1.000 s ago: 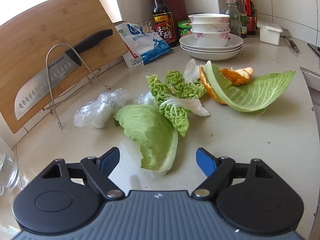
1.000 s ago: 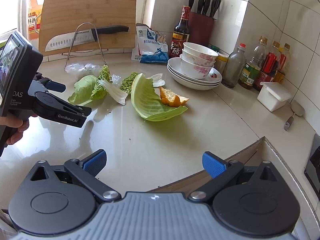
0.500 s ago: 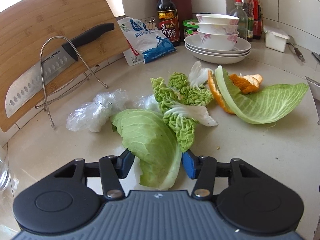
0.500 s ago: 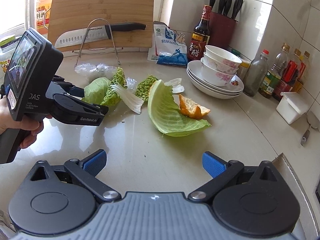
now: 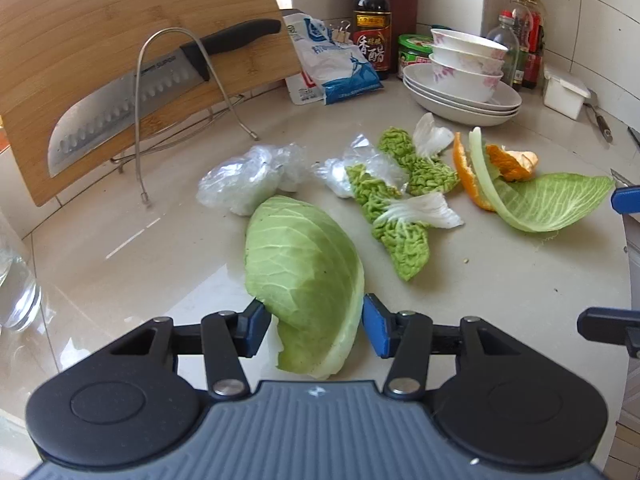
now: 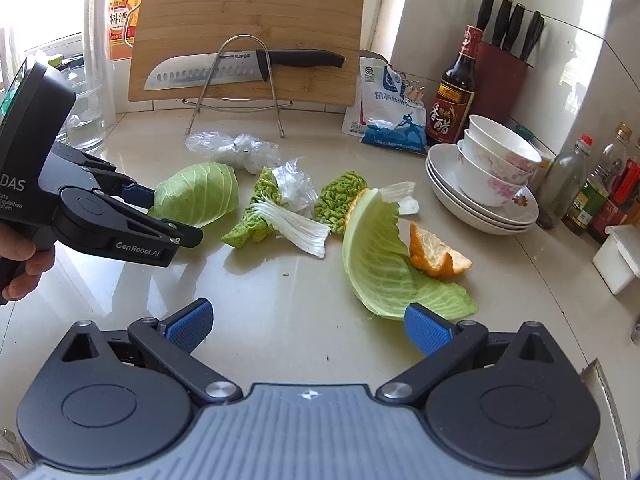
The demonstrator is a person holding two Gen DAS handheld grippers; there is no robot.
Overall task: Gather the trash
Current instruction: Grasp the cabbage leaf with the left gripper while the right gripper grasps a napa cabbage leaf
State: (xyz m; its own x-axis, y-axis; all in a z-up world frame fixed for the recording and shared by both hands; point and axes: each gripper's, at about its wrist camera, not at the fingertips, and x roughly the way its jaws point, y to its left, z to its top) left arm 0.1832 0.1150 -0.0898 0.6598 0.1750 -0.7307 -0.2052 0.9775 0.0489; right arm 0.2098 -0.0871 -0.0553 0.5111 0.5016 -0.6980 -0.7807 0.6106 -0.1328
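Trash lies on the beige counter: a domed cabbage leaf (image 5: 308, 272), crinkled napa leaves (image 5: 396, 220), crumpled clear plastic (image 5: 244, 180), orange peel (image 5: 508, 164) and a big curled cabbage leaf (image 5: 552, 200). My left gripper (image 5: 312, 326) is shut on the near end of the domed cabbage leaf (image 6: 200, 196), one blue pad on each side; it also shows in the right wrist view (image 6: 160, 216). My right gripper (image 6: 308, 328) is open and empty, with its right pad at the near edge of the curled cabbage leaf (image 6: 380, 264). Orange peel (image 6: 436, 256) lies beside that leaf.
A cutting board (image 6: 248, 28) with a knife (image 6: 240, 68) on a wire rack stands at the back. A salt bag (image 6: 388, 108), sauce bottle (image 6: 452, 92), stacked bowls (image 6: 492, 176), bottles and a white box (image 6: 616, 260) stand at right. A glass (image 5: 16, 280) stands far left.
My left gripper has closed onto the near end of the domed cabbage leaf. My right gripper has moved forward, up to the edge of the curled leaf, still open.
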